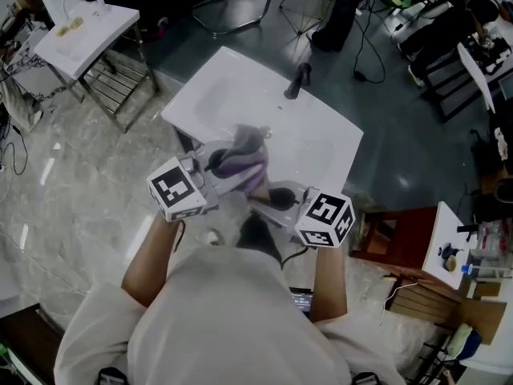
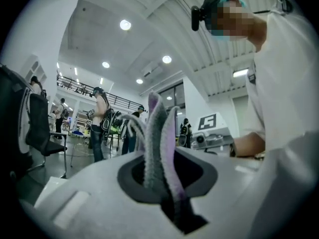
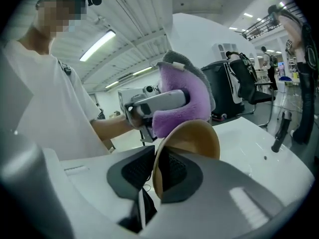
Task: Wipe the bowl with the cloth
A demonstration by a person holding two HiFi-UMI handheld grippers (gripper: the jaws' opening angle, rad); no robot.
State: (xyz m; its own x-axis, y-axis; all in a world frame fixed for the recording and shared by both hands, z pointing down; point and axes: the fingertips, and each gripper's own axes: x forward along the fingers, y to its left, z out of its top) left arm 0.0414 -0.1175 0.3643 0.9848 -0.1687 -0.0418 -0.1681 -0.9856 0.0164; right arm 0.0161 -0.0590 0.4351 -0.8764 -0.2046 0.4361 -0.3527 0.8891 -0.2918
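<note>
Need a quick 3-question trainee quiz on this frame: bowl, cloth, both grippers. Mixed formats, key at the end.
1. True or false: the right gripper is clamped on the rim of the tan bowl, which is held off the table.
2. Multiple choice: the purple cloth is (A) lying flat on the white table, (B) pinched in the left gripper, (C) draped over a chair.
3. Fill in: in the right gripper view, the cloth appears ___ the bowl's top rim (above/below).

Key: 1 true; 2 B; 3 above.
</note>
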